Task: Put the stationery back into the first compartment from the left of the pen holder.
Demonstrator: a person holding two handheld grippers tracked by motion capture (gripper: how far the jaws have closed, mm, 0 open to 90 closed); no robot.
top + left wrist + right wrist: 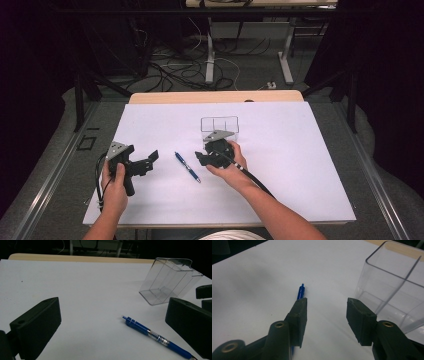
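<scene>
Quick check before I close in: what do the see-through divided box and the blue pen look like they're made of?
The clear divided rectangular box looks like rigid, glossy transparent plastic: the table shows through its walls, and the edges catch bright highlights. The blue click pen seems smooth, shiny plastic, with a translucent middle section and a silvery band that may be metal.
</scene>
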